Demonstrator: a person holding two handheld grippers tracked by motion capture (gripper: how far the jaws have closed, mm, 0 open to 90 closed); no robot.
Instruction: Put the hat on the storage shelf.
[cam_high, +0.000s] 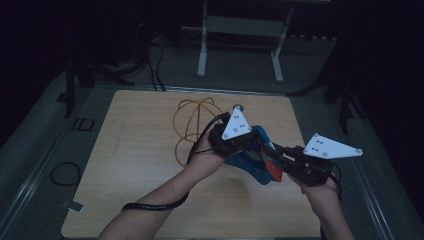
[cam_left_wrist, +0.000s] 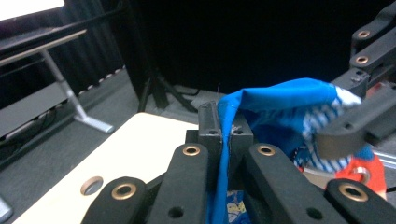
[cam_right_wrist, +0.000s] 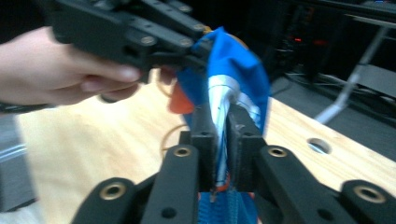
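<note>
While both jaw pairs pinch the blue cloth (cam_high: 255, 161) above the worktop (cam_high: 145, 150), it stretches between left hand-held gripper (cam_high: 250, 145) and right hand-held gripper (cam_high: 278, 156), close together.

A dim room is seen, its far side lost in darkness. A light wooden counter (cam_high: 145, 165) is set on a grey floor (cam_high: 35, 165). Beyond it, a white-legged table frame (cam_high: 240, 47) is placed, with black cables (cam_high: 150, 65) trailed across the floor.
</note>
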